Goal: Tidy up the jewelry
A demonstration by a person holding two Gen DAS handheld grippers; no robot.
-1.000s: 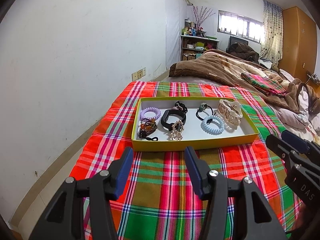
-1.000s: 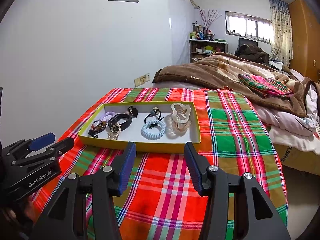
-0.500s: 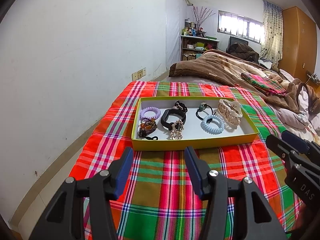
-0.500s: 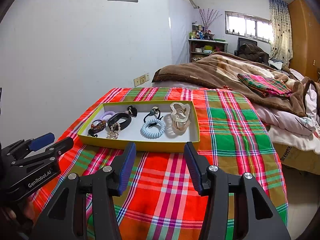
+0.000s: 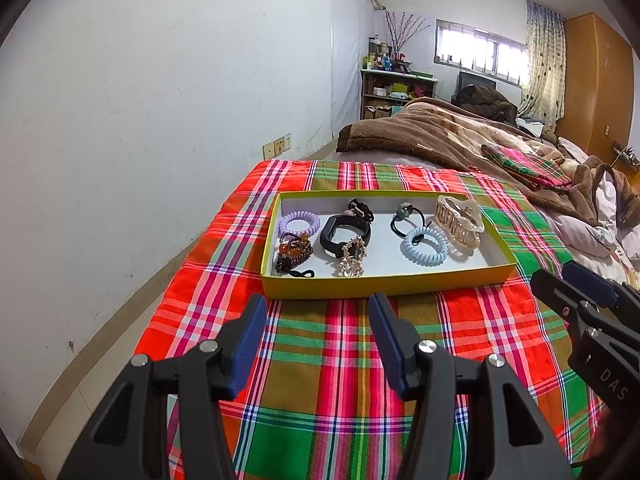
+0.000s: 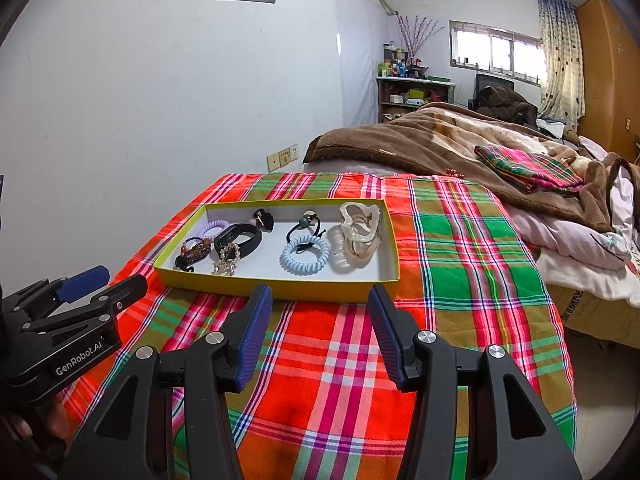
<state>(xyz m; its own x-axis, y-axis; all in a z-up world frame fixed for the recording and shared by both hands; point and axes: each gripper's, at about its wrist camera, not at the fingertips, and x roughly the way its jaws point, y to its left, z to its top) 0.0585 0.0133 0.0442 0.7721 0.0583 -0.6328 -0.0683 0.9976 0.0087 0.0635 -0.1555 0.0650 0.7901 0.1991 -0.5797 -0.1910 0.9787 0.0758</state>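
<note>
A shallow yellow box [image 5: 384,286] [image 6: 280,290] lies on a plaid cloth. Inside are a purple coil hair tie [image 5: 299,221], a beaded bracelet [image 5: 294,252], a black band [image 5: 345,233], a rhinestone piece [image 5: 352,258], a blue coil hair tie [image 5: 424,245] [image 6: 305,255], a black hair tie with a bead [image 5: 406,216] and clear claw clips [image 5: 458,220] [image 6: 358,232]. My left gripper [image 5: 318,312] is open and empty, just in front of the box. My right gripper [image 6: 320,304] is open and empty, at the box's near edge.
The plaid cloth [image 5: 340,368] covers the end of a bed; a brown blanket [image 5: 440,136] and a folded plaid cloth [image 5: 524,166] lie beyond. A white wall [image 5: 140,120] runs along the left. Each gripper shows at the edge of the other's view [image 5: 592,320] [image 6: 68,320].
Both grippers have edged slightly closer to the box. Their jaws stay open and nothing in the box has moved.
</note>
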